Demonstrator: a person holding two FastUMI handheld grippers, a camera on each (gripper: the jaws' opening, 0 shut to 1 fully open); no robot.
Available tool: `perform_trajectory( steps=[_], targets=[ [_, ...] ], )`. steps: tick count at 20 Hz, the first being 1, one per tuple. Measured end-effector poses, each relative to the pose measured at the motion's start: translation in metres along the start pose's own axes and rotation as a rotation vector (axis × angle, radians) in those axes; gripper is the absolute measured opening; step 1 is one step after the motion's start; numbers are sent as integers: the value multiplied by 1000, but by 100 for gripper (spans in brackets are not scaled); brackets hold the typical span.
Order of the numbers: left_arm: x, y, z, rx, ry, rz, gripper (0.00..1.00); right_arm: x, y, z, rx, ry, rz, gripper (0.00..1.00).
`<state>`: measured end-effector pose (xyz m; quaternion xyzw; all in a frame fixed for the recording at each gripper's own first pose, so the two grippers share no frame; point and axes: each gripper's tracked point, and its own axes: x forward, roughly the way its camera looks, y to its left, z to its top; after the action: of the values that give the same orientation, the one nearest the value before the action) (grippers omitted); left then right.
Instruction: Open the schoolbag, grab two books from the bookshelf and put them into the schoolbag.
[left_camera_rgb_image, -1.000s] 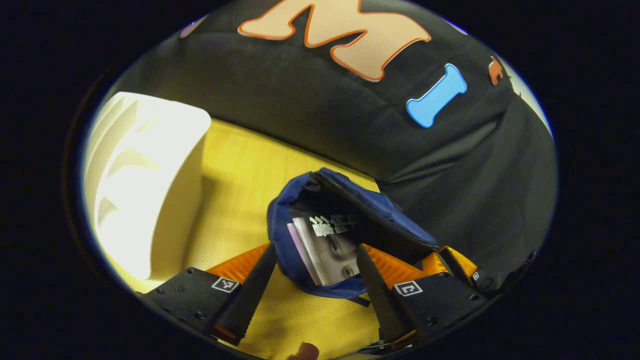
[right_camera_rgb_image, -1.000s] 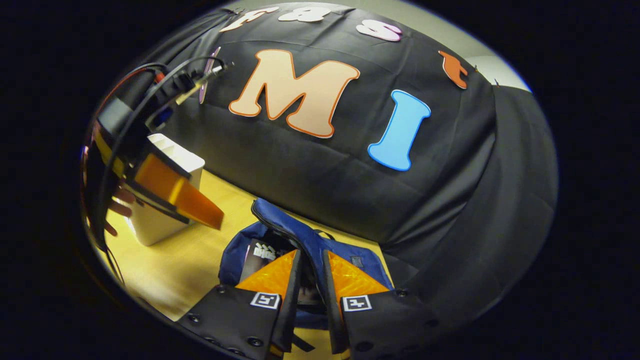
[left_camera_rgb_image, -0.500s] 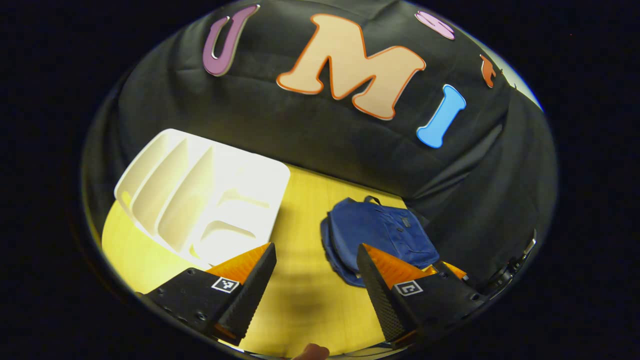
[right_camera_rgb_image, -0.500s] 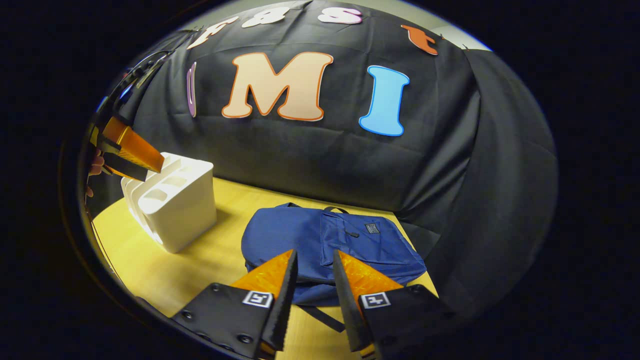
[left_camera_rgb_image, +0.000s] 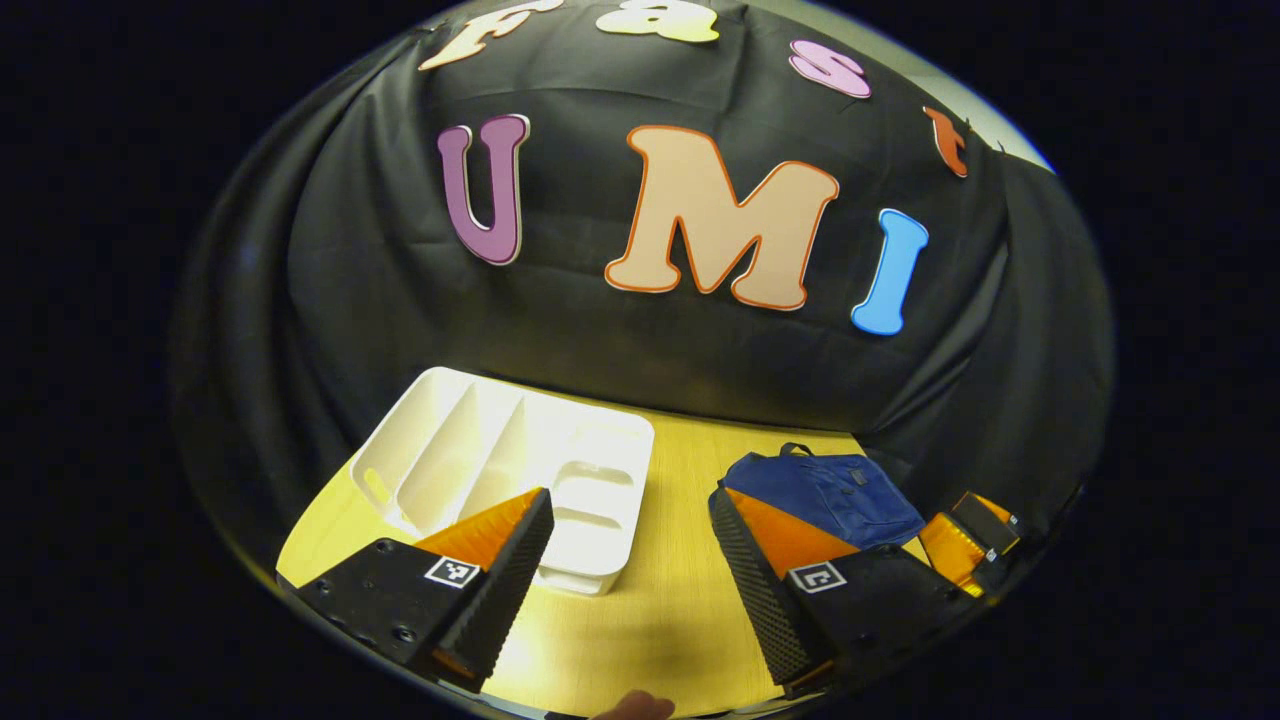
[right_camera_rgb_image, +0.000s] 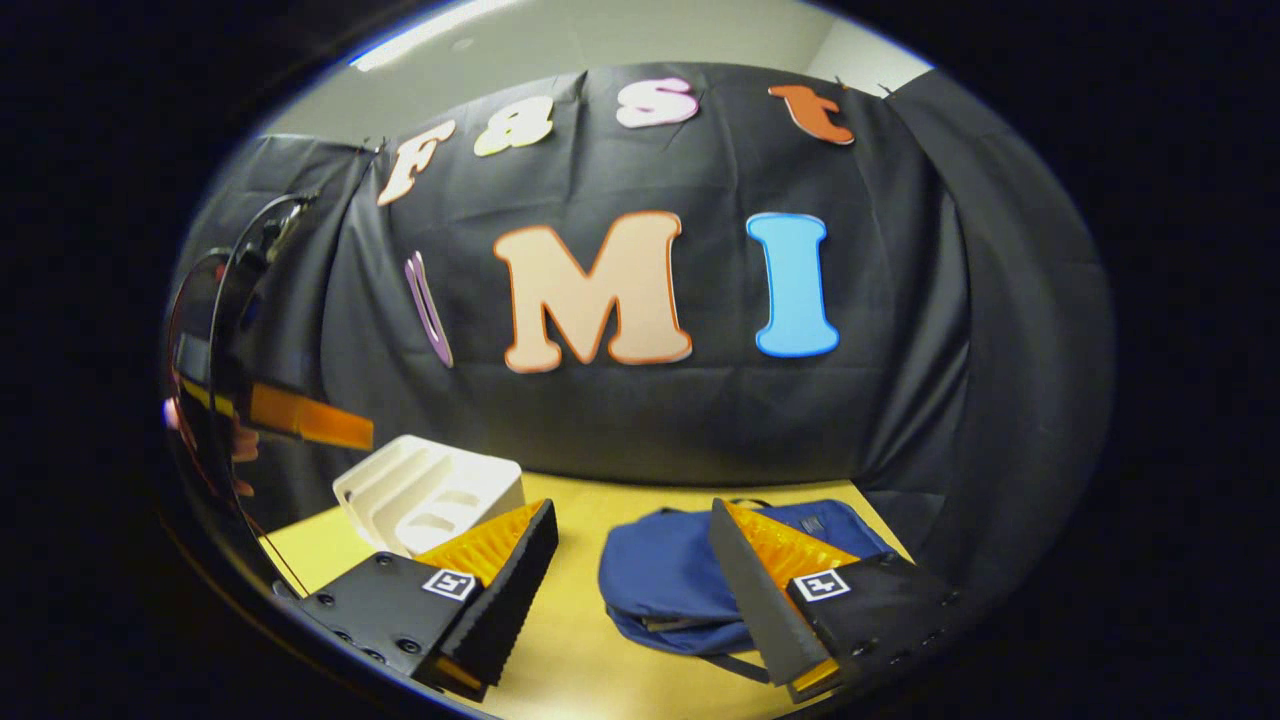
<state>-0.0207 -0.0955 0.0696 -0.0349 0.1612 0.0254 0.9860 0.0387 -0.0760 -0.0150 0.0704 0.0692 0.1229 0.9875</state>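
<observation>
The blue schoolbag (right_camera_rgb_image: 670, 575) lies flat on the yellow table (right_camera_rgb_image: 580, 650) with its flap down; a pale book edge peeks from its near opening. It also lies at the right in the left gripper view as the schoolbag (left_camera_rgb_image: 835, 495). The white bookshelf (left_camera_rgb_image: 510, 485) stands with no books in its slots, also seen as the bookshelf (right_camera_rgb_image: 430, 495). My left gripper (left_camera_rgb_image: 630, 585) is open, held above the table in front of both. My right gripper (right_camera_rgb_image: 635, 590) is open, just in front of the bag. The left gripper (right_camera_rgb_image: 300, 422) hangs high at the left of the right gripper view.
Black cloth closes the booth behind the table and on the right. A hand (right_camera_rgb_image: 215, 440) holds the left gripper at the left edge. The right gripper (left_camera_rgb_image: 970, 540) shows at the far right of the left gripper view.
The bag's flap has dropped shut over the books. Both grippers have pulled back and risen away from the bag. The right gripper has opened wider.
</observation>
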Motion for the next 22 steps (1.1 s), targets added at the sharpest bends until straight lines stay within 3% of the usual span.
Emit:
perform_trajectory(
  steps=[2,3,9,12,13,22],
  targets=[
    [-6,-1,2,4,-7,-12,95,-1,7,16,20,-51,-1,100],
    [-7,1,1,2,-3,-16,95,-1,8,20,22,-64,-8,96],
    [-19,26,-15,-12,42,-37,95,-12,30,13,6,-68,-25,96],
    [-22,38,-20,-22,57,-49,95,-14,50,9,-25,-67,-23,96],
    [-24,42,-21,-26,60,-55,96,-15,57,8,-35,-66,-18,100],
    [-36,90,-27,-44,78,-53,96,0,122,-3,-83,-51,26,96]
  ],
)
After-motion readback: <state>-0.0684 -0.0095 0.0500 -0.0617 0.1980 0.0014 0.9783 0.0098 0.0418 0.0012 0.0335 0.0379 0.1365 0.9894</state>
